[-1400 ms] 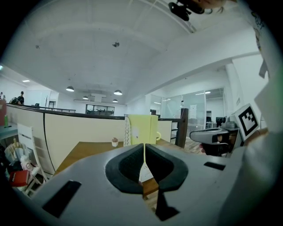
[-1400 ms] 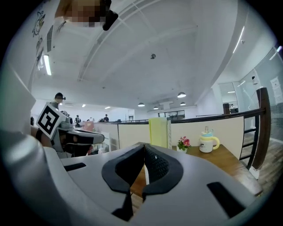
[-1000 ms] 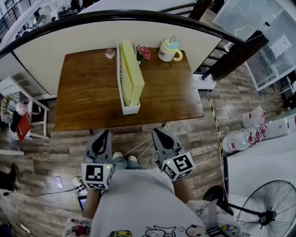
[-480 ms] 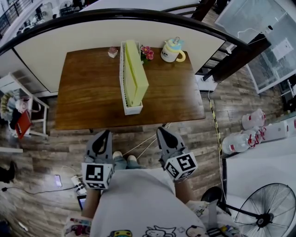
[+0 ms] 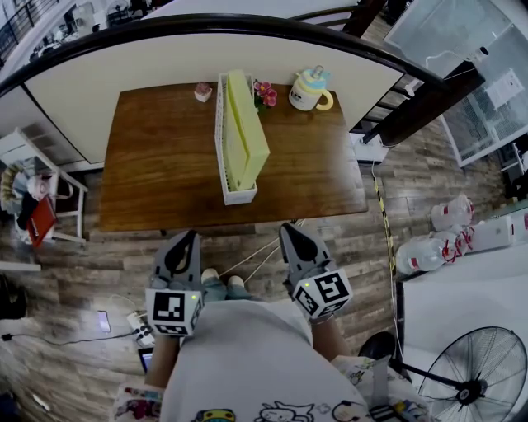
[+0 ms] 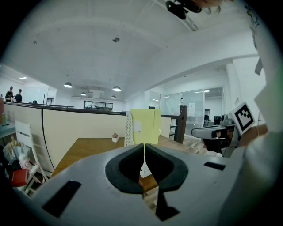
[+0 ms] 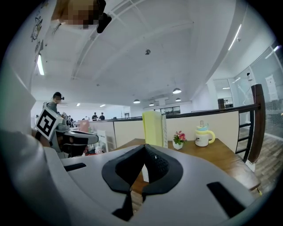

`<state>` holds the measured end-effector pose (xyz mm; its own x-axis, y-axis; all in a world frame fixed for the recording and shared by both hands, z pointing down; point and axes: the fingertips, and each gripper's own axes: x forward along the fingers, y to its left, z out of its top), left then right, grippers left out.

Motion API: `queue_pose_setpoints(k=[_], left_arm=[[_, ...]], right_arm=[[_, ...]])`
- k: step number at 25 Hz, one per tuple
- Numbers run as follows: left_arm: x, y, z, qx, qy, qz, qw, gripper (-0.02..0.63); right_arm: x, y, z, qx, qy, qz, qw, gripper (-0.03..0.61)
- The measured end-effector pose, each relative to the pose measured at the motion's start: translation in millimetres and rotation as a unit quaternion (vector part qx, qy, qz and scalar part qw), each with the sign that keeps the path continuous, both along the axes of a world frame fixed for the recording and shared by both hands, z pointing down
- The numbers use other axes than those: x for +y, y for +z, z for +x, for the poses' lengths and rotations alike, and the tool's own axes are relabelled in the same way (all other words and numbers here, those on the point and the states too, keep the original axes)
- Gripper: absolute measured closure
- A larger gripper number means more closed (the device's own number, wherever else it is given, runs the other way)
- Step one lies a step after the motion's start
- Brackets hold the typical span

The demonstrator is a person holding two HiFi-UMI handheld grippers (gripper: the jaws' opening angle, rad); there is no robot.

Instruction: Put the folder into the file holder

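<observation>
A pale yellow folder (image 5: 244,128) stands upright inside the white file holder (image 5: 234,195) in the middle of the brown table (image 5: 157,173). The same folder (image 6: 144,126) and holder (image 6: 128,129) appear ahead in the left gripper view, and the folder (image 7: 152,128) shows in the right gripper view too. My left gripper (image 5: 185,241) and right gripper (image 5: 292,235) hang low in front of my body, well short of the table's near edge. Both are shut with nothing between the jaws.
A cream mug with a yellow handle (image 5: 309,89), a small pot of pink flowers (image 5: 264,93) and a tiny pot (image 5: 202,91) stand at the table's far edge. A dark railing (image 5: 247,25) curves behind. A white chair (image 5: 37,177) stands left, a fan (image 5: 478,375) right.
The head view has shifted slightly, so the table sits a little to the right. Both grippers stay low and shut in front of my body.
</observation>
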<state>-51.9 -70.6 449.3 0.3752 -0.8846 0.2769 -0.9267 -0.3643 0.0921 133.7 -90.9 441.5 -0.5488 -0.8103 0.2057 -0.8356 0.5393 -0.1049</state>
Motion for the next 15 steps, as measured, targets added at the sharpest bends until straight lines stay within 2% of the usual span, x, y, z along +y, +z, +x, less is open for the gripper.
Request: queue_pose_setpoints(k=[9, 15], left_arm=[[-6.0, -1.4, -5.4, 0.011, 0.005, 0.002, 0.9999, 0.601], [-10.2, -6.6, -10.8, 0.007, 0.005, 0.017, 0.9998, 0.601]], right_arm=[[-5.7, -2.7, -7.8, -0.002, -0.003, 0.003, 1.0, 0.578], [-7.4, -3.8, -10.0, 0.002, -0.005, 0.002, 1.0, 0.578]])
